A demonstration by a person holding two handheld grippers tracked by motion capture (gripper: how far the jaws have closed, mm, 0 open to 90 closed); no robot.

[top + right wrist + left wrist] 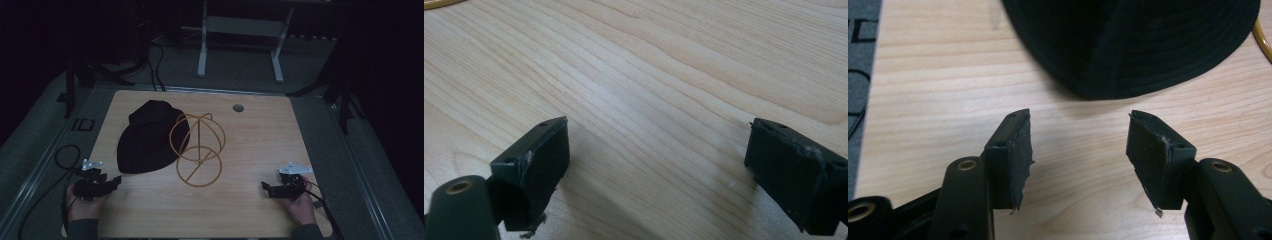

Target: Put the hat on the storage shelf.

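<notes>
At the table's near corners, about seven and five o'clock in the high view, the two grippers rest low over the wood, each in one of the person's hands. From the left gripper (pixel 112 183) the jaws stand apart with nothing between them; in the left gripper view the gap frames bare wood, and the pads (pixel 1018 160) touch nothing. Just beyond that gap, toward twelve o'clock, lies the rounded brim of the black hat (pixel 1133 45), close to the jaw tips but apart from them. On the right gripper (pixel 266 188) the jaws stand wide, and in the right gripper view bare wood grain lies between them.

Out from the grippers, the black hat (pixel 147 137) lies flat on the wooden table (pixel 260 145), at about eleven o'clock from the table's middle. Its right edge touches or overlaps the gold wire stand (pixel 197 150), a frame of rings and straight rods near the centre. Toward one o'clock, near the far edge, a small round cable hole (pixel 238 107) sits in the tabletop.
</notes>
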